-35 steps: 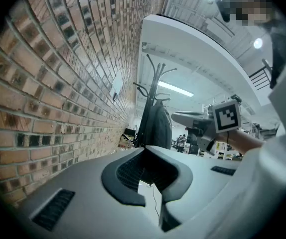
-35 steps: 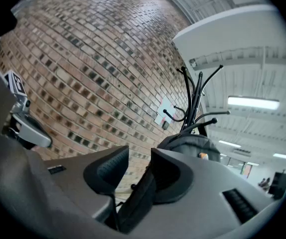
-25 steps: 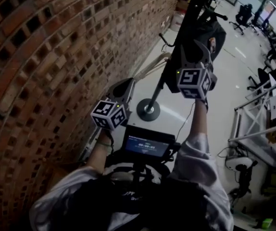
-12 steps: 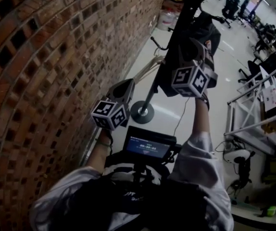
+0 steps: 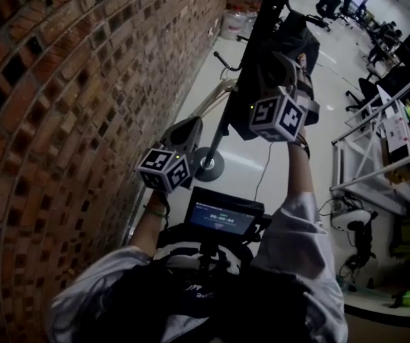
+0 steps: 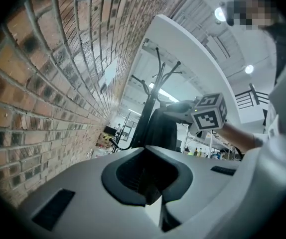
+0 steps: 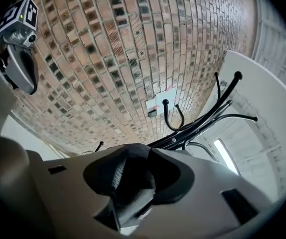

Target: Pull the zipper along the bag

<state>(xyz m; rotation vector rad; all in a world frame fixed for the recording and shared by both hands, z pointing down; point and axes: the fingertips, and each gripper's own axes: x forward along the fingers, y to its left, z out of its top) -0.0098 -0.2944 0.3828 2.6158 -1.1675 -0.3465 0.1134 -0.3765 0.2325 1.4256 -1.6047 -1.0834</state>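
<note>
Brick wall all down one side, open office floor behind. The right tongs are raised high and pinched shut on a fold of dark, partly mesh fabric from the black bag. The left tongs are closed with nothing in them, held low and well apart from the bag. The bag hangs on a black coat stand near the wall.

Brick wall, pale floor, office chairs.
</note>
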